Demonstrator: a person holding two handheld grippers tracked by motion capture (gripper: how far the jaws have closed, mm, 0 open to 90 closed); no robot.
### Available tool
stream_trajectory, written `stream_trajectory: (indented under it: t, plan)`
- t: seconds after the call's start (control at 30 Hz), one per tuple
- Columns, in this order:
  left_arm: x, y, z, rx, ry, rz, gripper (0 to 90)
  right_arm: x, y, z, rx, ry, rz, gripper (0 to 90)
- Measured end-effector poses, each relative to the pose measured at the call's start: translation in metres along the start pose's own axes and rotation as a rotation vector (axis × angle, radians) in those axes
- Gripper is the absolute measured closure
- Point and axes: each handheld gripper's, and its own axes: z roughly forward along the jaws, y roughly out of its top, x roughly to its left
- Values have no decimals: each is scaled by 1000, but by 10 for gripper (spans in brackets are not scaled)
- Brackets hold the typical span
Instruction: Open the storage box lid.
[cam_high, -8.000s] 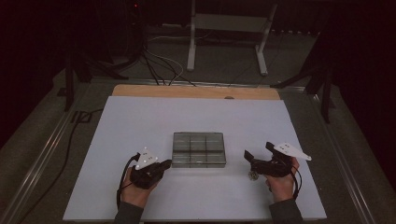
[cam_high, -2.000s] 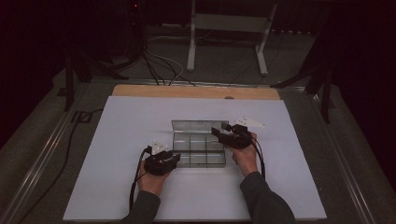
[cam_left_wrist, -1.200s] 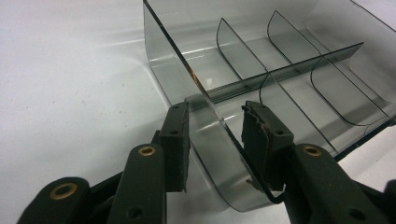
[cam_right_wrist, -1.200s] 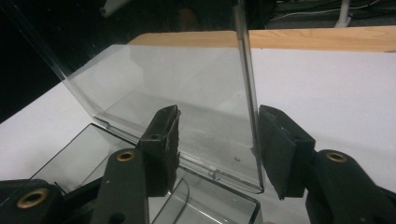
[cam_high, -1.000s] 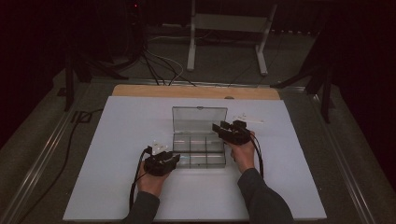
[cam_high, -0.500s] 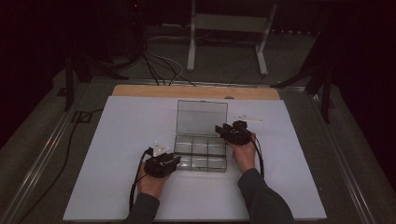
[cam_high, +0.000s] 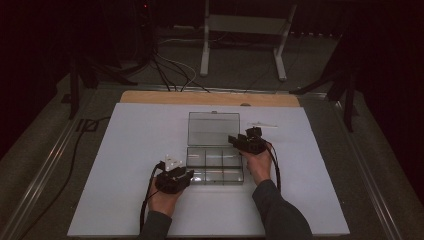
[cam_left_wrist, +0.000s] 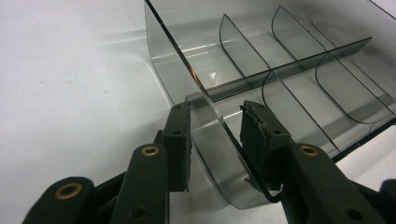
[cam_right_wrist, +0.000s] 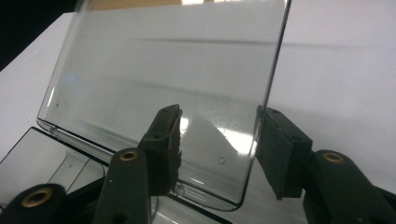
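A clear plastic compartment box (cam_high: 215, 170) lies on the white table, and its lid (cam_high: 213, 129) stands raised at the far side. My left gripper (cam_high: 188, 174) is at the box's near left corner. In the left gripper view it (cam_left_wrist: 217, 135) is shut on that rounded corner wall (cam_left_wrist: 219, 154), one pad outside and one inside. My right gripper (cam_high: 233, 140) is at the lid's right edge. In the right gripper view its jaws (cam_right_wrist: 217, 140) have just been opening. They stand apart around the lid's edge (cam_right_wrist: 273, 70) and do not press it.
The white table top (cam_high: 125, 165) has free room on every side of the box. A thin white stick (cam_high: 262, 123) lies behind the right hand. A wooden strip (cam_high: 210, 98) runs along the far edge. Beyond it are a metal stand (cam_high: 242, 45) and floor cables (cam_high: 170, 70).
The lid, shut eight seconds ago, has swung up and now leans a little further back than a second ago. The right gripper has stayed at its right edge. The left gripper has stayed at the corner.
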Motion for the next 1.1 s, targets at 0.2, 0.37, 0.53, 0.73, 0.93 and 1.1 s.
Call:
stream_trajectory:
  t: [0.2, 0.37, 0.53, 0.73, 0.93, 1.1]
  plan:
    - [0, 0, 0, 2, -4, -7, 660, -2, -2, 3, 22, -10, 33, 464]
    - [0, 0, 0, 3, -6, -8, 653, -2, -4, 6, 37, -36, 26, 483]
    - [0, 1, 1, 6, -5, -3, 653, -2, -4, 6, 42, -37, 42, 487]
    - [-1, 1, 1, 5, -7, -1, 653, -2, -4, 5, 43, -41, 37, 482]
    - [-1, 1, 1, 4, -8, -8, 652, -2, -3, 3, 30, -30, 36, 423]
    - [-2, 1, 1, 9, -11, -15, 646, 0, -1, -2, 4, -29, 11, 305]
